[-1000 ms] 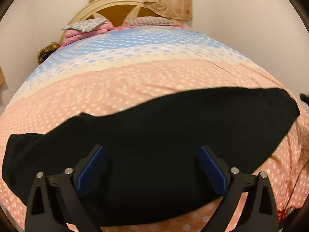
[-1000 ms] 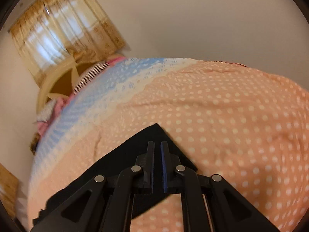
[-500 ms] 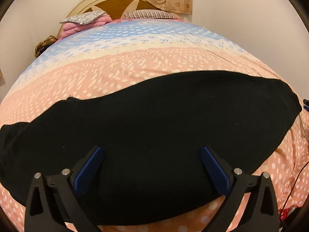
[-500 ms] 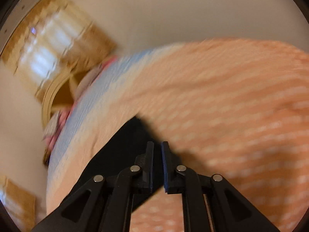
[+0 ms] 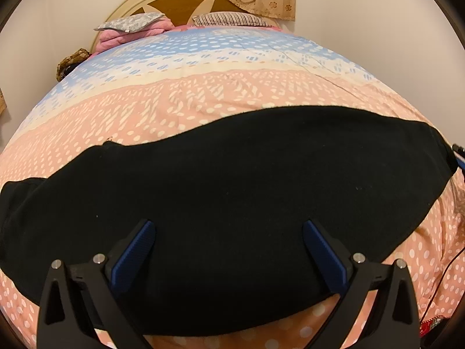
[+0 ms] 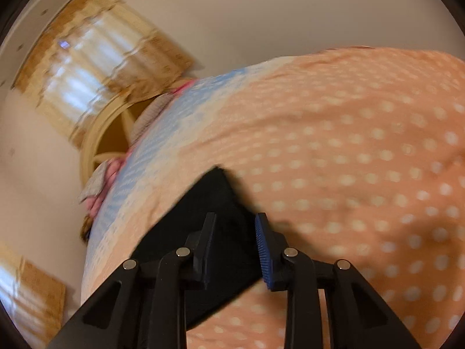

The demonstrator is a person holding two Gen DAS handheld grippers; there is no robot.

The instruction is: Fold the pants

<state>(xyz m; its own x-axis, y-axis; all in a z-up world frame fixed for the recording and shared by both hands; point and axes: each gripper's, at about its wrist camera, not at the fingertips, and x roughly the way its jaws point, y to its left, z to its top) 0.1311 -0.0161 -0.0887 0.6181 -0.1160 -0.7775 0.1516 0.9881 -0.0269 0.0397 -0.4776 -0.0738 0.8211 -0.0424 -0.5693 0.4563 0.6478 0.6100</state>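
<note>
Black pants [image 5: 232,203] lie flat on the bed [image 5: 232,93], spread under and ahead of the left hand-held gripper [image 5: 228,250], jaws wide, grasping nothing. Right hand-held gripper [image 6: 234,232] is opening, its pads off the cloth corner between them. Likely one fold laid; more remain.

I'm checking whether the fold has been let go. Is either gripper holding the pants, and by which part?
Neither. The left gripper hangs wide open above the pants; the right gripper is opening over a corner, pads clear.
</note>
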